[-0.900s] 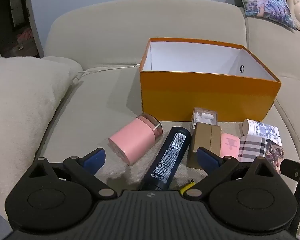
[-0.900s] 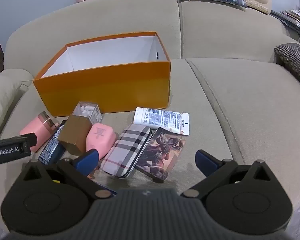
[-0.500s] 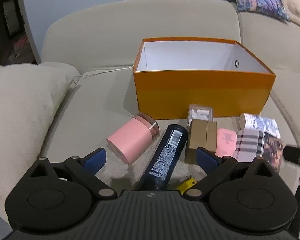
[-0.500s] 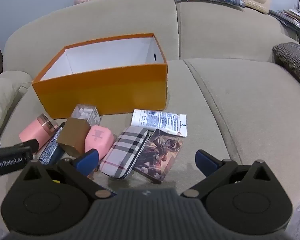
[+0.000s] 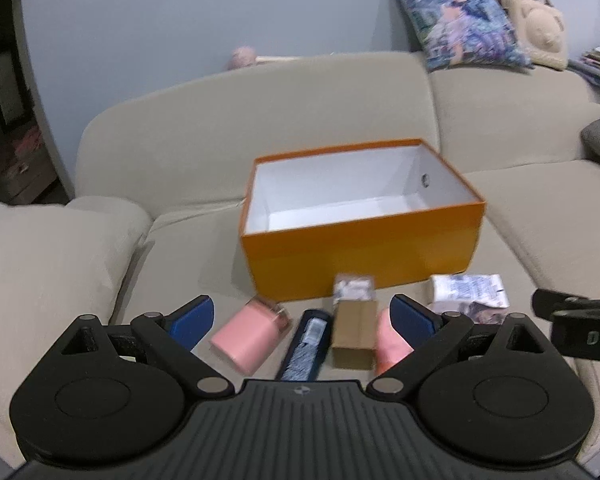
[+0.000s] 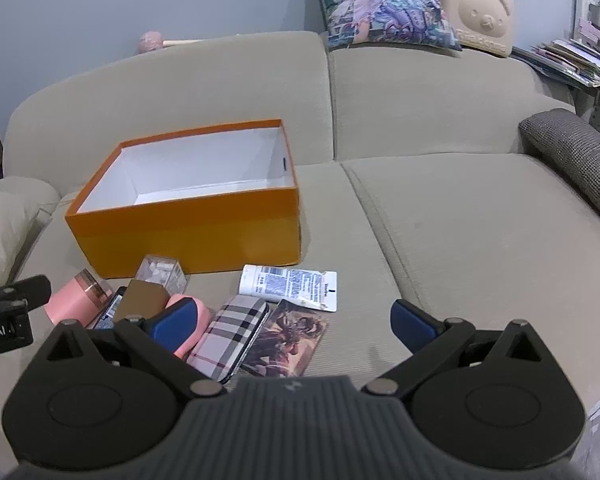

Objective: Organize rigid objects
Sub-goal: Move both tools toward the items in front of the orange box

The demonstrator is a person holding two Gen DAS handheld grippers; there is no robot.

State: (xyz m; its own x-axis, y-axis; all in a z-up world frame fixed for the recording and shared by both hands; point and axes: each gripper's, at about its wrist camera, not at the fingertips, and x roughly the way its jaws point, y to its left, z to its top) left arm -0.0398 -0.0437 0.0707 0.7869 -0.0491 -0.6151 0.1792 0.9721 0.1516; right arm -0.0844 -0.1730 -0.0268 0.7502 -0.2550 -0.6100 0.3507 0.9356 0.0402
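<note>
Now both grippers, left gripper [image 5: 302, 316] and right gripper [image 6: 292, 320], are seen drawn back and raised since earlier; fingers spread wide, nothing held. Nearest, eight loose items are counted on the sofa [image 6: 460, 220]: pink jar [image 5: 250, 336], dark bottle [image 5: 306, 344], brown carton [image 5: 354, 334], pink case [image 6: 188, 332], clear box [image 6: 160, 272], plaid case [image 6: 230, 336], picture card [image 6: 286, 340], white tube [image 6: 288, 282]. Beyond, one orange box [image 6: 188, 236], is seen empty.

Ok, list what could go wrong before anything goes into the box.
1. The items lie crowded: the brown carton touches the pink case and dark bottle, so either open gripper may nudge neighbours.
2. The pink cup lies on its side and could roll on the soft sofa.
3. The orange box may slide if bumped.
</note>
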